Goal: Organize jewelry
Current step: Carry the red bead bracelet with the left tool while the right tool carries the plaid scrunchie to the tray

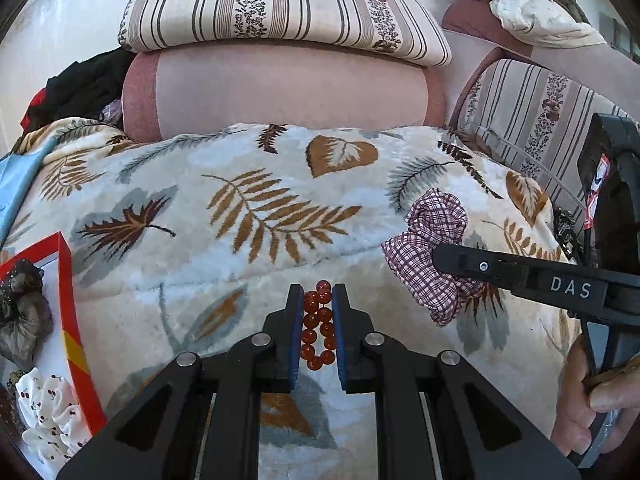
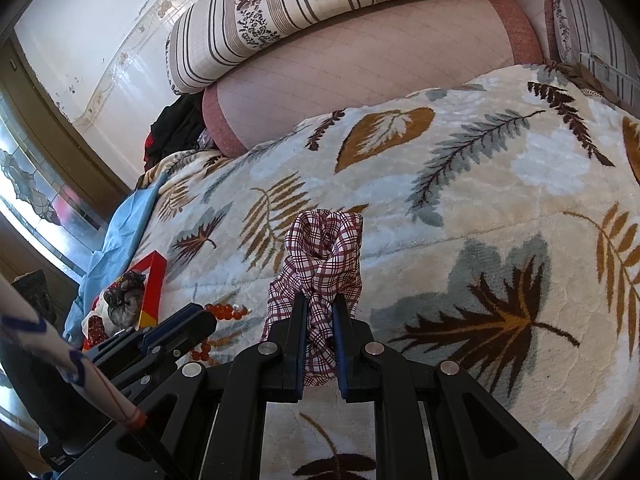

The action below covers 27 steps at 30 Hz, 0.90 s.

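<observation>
The beads (image 1: 318, 326) are clamped in the left gripper (image 1: 317, 300), the scrunchie (image 2: 320, 276) in the right gripper (image 2: 320, 308); both are carried, next to be dropped in the box (image 1: 66, 280) at 9 o'clock

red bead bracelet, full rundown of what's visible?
The red bead bracelet is a loop of round, glossy, translucent orange-red beads, glass or resin by the look. It is squeezed into two parallel rows between the blue pads of the left gripper, which is shut on it. A few beads stick out past the fingertips and behind the pads. The right wrist view shows bead ends on both sides of that gripper, above the leaf-print blanket.
</observation>
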Available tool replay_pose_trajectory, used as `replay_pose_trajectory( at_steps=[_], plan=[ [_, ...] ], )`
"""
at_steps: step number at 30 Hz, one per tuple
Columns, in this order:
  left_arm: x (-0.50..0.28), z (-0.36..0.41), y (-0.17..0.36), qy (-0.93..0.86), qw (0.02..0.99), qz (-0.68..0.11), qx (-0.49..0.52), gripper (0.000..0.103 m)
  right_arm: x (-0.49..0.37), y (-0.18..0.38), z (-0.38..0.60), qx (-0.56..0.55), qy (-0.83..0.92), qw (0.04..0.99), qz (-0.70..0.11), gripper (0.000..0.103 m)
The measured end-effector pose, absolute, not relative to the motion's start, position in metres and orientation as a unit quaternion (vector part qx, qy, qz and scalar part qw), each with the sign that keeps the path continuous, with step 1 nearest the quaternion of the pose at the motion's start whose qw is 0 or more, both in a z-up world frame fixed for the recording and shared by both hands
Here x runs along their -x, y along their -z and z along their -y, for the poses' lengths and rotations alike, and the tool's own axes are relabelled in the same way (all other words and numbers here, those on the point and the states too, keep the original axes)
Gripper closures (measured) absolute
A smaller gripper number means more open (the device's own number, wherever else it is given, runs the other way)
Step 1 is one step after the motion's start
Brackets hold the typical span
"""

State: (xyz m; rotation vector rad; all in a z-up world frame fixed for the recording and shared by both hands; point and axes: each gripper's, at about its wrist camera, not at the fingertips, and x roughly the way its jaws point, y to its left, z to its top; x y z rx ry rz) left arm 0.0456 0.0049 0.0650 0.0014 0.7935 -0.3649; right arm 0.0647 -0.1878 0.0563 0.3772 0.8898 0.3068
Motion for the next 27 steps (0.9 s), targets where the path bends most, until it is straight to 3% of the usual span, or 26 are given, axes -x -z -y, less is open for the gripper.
replay_pose_trajectory(
  at_steps=[12, 27],
  plan=[
    [-0.045, -0.009, -0.066, 0.165, 0.909, -0.383, -0.005, 0.090, -0.062, -0.061, 0.179, -0.177, -0.158, 0.874, -0.424, 0.090],
    [-0.005, -0.064, -0.119, 0.127, 0.935, -0.330, 0.021, 0.090, -0.036, -0.084, 0.136, -0.141, -0.183, 0.885, -0.405, 0.090]
  ],
)
